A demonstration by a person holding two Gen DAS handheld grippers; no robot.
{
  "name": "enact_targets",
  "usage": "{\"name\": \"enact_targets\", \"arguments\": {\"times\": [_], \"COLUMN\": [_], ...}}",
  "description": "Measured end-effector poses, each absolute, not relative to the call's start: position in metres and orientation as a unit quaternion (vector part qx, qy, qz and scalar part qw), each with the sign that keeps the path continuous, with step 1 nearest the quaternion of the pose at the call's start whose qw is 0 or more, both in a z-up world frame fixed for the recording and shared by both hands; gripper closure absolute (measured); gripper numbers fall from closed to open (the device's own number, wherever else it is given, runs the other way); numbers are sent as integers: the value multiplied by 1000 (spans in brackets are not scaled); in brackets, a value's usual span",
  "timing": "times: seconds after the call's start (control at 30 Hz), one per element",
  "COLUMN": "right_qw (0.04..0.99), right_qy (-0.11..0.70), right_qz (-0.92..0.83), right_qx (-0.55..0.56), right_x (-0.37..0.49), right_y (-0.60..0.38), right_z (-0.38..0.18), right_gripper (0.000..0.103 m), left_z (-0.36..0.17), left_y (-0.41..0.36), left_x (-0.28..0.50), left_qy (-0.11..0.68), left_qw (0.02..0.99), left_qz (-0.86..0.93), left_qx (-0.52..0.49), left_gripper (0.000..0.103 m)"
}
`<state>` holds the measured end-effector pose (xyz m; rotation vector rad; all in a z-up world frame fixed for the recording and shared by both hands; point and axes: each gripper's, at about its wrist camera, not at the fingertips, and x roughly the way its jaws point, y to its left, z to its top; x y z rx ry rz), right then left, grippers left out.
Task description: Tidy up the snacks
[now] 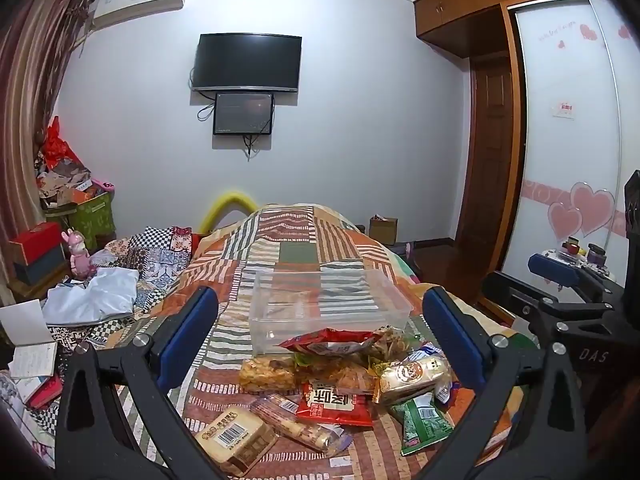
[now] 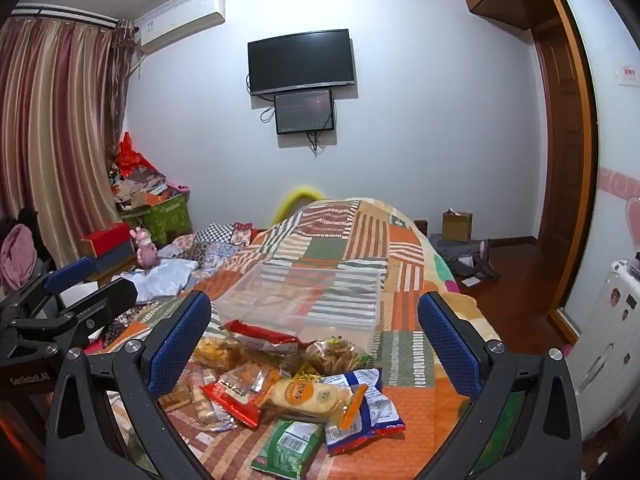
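Note:
A pile of snack packets (image 1: pixel 340 388) lies on the patchwork quilt (image 1: pixel 304 240), just in front of a clear plastic bin (image 1: pixel 328 304) that holds nothing. The pile includes a red packet (image 1: pixel 334 402), a green packet (image 1: pixel 424 424) and a tan boxed cake (image 1: pixel 236 440). My left gripper (image 1: pixel 320 328) is open and empty, above the pile. In the right wrist view the same pile (image 2: pixel 288 392) and bin (image 2: pixel 304 300) show. My right gripper (image 2: pixel 316 332) is open and empty above the pile. The left gripper (image 2: pixel 80 284) shows at that view's left edge.
A rumpled heap of cloth (image 1: pixel 96 296) and a pink toy (image 1: pixel 80 254) lie to the left of the quilt. Boxes (image 1: pixel 80 216) stack by the curtain. A wardrobe (image 1: pixel 568 120) stands at right, with wooden floor (image 2: pixel 516 300) beside the bed. A TV (image 1: pixel 246 62) hangs on the far wall.

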<state>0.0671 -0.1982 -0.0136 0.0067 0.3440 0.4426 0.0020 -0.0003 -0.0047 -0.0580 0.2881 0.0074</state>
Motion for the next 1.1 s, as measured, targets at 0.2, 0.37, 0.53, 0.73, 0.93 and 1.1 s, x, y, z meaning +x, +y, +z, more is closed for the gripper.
{"name": "enact_targets", "arguments": {"times": [0.2, 0.37, 0.53, 0.73, 0.93, 1.1], "right_qw": [961, 961, 961, 961, 961, 961], "right_qy": [168, 167, 165, 164, 163, 162], "right_qz": [219, 221, 221, 222, 222, 224], "right_qx": [1, 3, 4, 4, 4, 5], "right_x": [71, 70, 69, 69, 67, 66], "right_y": [-196, -195, -194, -195, -195, -194], "right_z": [-18, -19, -19, -20, -18, -17], "right_gripper": [0, 0, 0, 0, 0, 0], "left_z": [-6, -6, -5, -6, -7, -7], "left_y": [0, -1, 0, 0, 1, 1], "left_x": [1, 1, 1, 1, 1, 1], "left_qy": [143, 143, 143, 143, 143, 145], "left_qw": [989, 989, 989, 989, 989, 989], "left_qz": [2, 3, 3, 6, 7, 7], "left_qx": [-30, -30, -30, -28, -27, -30], "left_gripper": [0, 0, 0, 0, 0, 0]}}
